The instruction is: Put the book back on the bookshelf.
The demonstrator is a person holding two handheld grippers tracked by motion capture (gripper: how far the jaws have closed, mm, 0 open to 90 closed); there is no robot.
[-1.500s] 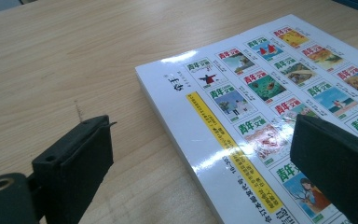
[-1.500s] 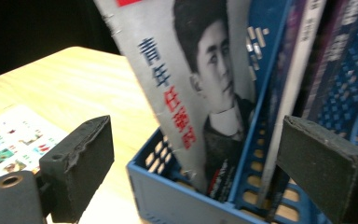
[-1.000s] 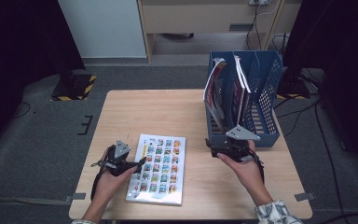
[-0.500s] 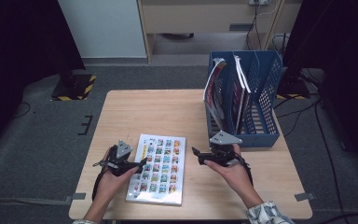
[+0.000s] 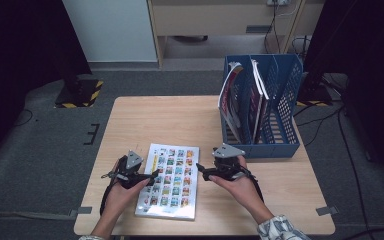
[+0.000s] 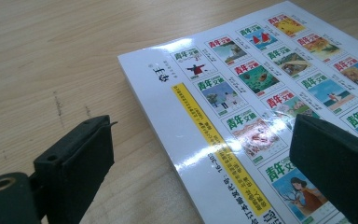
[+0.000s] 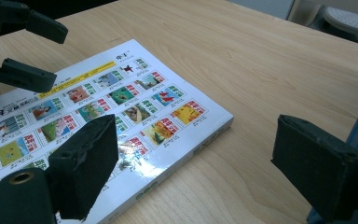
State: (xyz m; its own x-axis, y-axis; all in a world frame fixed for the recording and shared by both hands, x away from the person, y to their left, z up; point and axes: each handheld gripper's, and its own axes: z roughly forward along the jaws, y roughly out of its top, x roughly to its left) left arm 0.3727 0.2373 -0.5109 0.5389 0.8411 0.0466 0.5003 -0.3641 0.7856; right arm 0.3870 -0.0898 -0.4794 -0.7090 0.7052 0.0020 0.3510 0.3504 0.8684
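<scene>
In the high view a pale wooden table (image 5: 170,120) with a fine straight grain fills the centre of the frame, and a thin glossy book (image 5: 169,180) lies flat on it in the lower middle, its white cover printed with a grid of small coloured pictures. The left gripper (image 5: 152,175), black with a grey three-cornered plate, sits at the book's left edge, and the right gripper (image 5: 200,172) sits at its right edge, each held in a hand rising from the bottom of the frame. At upper right stands a blue plastic file rack (image 5: 286,100) with latticed walls, holding upright magazines (image 5: 240,97) with red and white covers. In the left gripper view, two blocky matt black jaws rise from the lower corners, spread wide and grasping nothing; the book (image 6: 261,107) runs diagonally between them from the centre to the upper right, its laminated cover catching glare, a yellow strip down one margin. In the right gripper view the jaws likewise stand wide apart and empty; the book (image 7: 121,121) lies at left, its square corner just beyond the left jaw, with the left gripper (image 7: 51,53) at upper left, also released.
</scene>
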